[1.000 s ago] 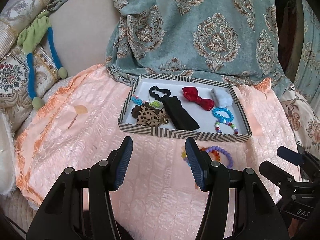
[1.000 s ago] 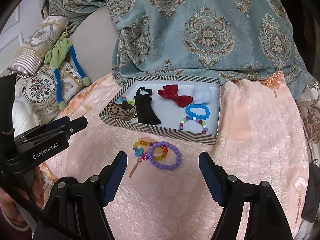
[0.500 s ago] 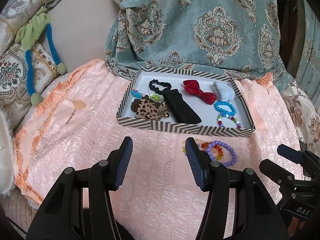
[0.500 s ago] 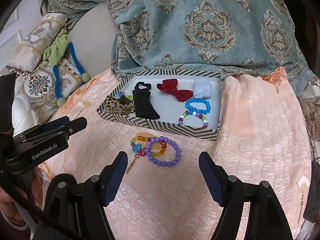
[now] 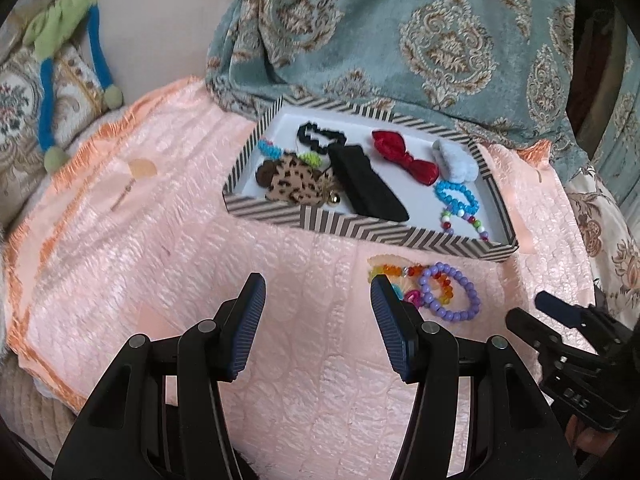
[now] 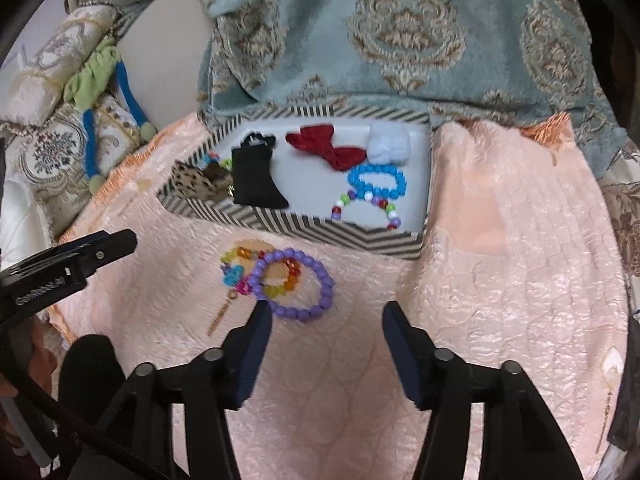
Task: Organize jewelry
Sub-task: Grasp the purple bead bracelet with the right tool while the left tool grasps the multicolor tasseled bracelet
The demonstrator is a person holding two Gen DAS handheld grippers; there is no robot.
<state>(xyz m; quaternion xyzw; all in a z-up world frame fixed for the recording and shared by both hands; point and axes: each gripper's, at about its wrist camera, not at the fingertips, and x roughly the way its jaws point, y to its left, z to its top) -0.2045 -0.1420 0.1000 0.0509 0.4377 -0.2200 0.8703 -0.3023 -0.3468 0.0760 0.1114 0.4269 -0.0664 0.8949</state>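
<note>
Peach quilt (image 6: 500, 280) nearer; right gripper's (image 6: 326, 312) closing jaws empty.

Home sofa: damask cushions (image 6: 48, 152), draped teal throw (image 5: 420, 40), peach quilt (image 5: 160, 260).

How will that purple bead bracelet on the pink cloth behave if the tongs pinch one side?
The purple bead bracelet looks strung, so it will probably sag rather than hold round. Its smooth beads may slip or roll. It overlaps the multicoloured bracelet, which might drag along.
</note>
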